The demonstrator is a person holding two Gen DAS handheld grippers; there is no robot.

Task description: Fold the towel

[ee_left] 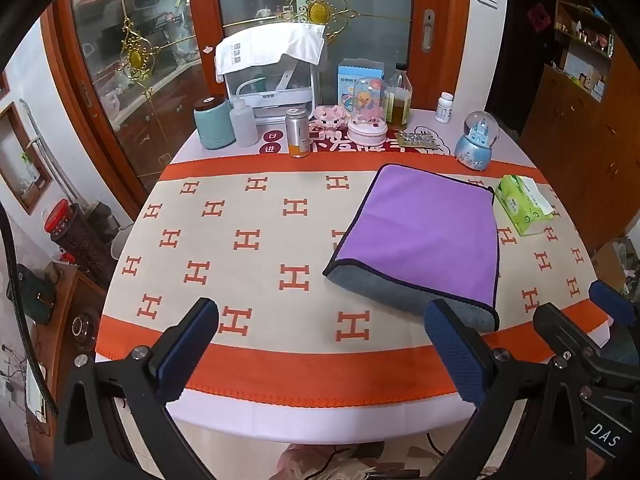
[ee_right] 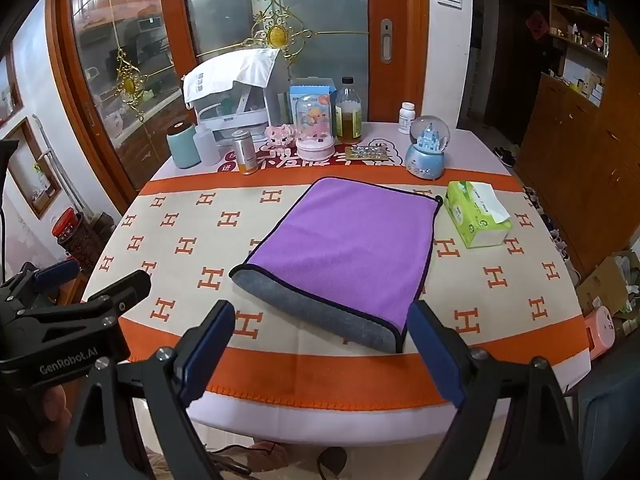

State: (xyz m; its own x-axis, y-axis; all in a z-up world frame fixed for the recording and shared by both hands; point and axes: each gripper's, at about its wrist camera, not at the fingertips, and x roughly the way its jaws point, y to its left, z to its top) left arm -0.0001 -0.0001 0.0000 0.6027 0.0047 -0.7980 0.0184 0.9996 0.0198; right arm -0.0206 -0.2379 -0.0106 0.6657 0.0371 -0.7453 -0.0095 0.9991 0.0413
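Note:
A purple towel [ee_left: 428, 232] with a grey underside and dark trim lies folded flat on the orange-and-cream H-patterned cloth [ee_left: 248, 240]; it also shows in the right wrist view [ee_right: 352, 248]. Its grey fold faces the near edge. My left gripper [ee_left: 320, 344] is open and empty, held above the table's front edge, left of the towel. My right gripper [ee_right: 320, 348] is open and empty, just before the towel's near grey edge. Each gripper shows at the side of the other's view, the right one [ee_left: 584, 332] and the left one [ee_right: 92, 280].
A green tissue pack [ee_right: 476, 216] lies right of the towel. Along the table's back stand a snow globe [ee_right: 426, 148], bottles [ee_right: 348, 110], a teal canister [ee_right: 182, 146], a metal can [ee_right: 245, 152] and a white appliance [ee_right: 232, 92]. Glass doors stand behind.

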